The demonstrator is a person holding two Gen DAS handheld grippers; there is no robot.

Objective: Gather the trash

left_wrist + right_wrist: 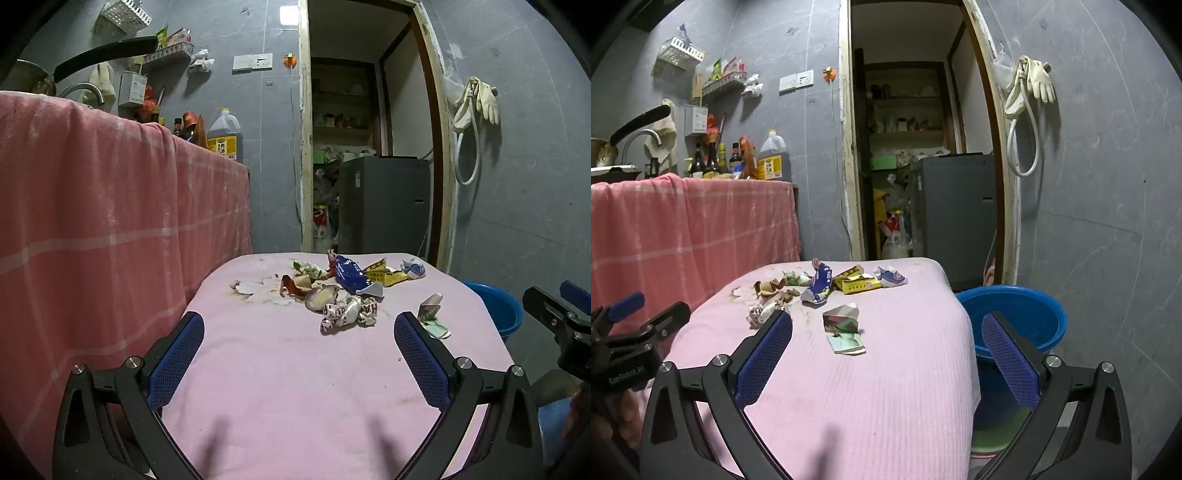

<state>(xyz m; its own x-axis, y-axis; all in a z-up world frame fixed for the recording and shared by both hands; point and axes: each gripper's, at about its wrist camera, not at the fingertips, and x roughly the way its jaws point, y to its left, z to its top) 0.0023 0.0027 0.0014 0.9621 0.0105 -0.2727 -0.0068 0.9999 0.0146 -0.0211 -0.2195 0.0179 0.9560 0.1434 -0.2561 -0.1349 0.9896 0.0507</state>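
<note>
Several crumpled wrappers lie on the far half of the pink-covered table (295, 369): a blue packet (349, 275), a yellow wrapper (384, 275), a red-and-white crumpled wrapper (347, 314) and a green-and-white carton piece (432, 314). In the right wrist view the carton piece (844, 328) lies nearest, with the blue packet (818, 284) and yellow wrapper (857, 282) behind it. My left gripper (299, 332) is open over the near table, short of the pile. My right gripper (886, 332) is open over the table's right edge, nothing between its fingers. A blue basin (1015, 317) stands on the floor right of the table.
A counter draped in pink checked cloth (110, 221) rises on the left, with bottles and an oil jug (225, 134) on top. Behind the table an open doorway shows a grey appliance (384, 203). Grey tiled wall with hanging gloves (480, 99) lies to the right.
</note>
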